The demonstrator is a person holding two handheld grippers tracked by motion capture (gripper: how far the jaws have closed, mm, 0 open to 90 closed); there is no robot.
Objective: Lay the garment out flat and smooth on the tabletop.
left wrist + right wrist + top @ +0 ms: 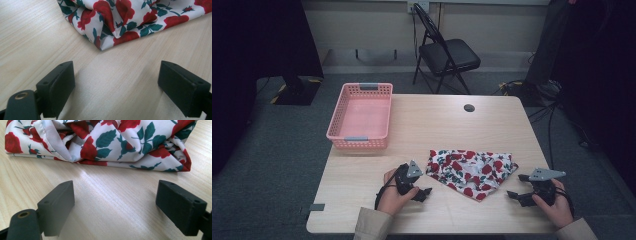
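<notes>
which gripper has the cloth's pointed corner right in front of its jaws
The left gripper: the rose-print cloth ends in a pointed corner just ahead of its open jaws. The right gripper faces a long folded edge instead.

The thin white cloth printed with red roses and green leaves (472, 172) looks like a smooth, light woven fabric with a faint sheen, rumpled into soft folds and finished with a narrow stitched hem. The pale rectangular table (452, 125) has a light wood-grain top, smooth and slightly satin, with fine streaks running along it. The pink rectangular lattice basket (360, 116) looks like moulded plastic with a dull finish. The black folding chair (447, 55) has a thin metal frame and a padded, slightly shiny seat. The floor (272, 145) is a rough, matt grey carpet.
</notes>
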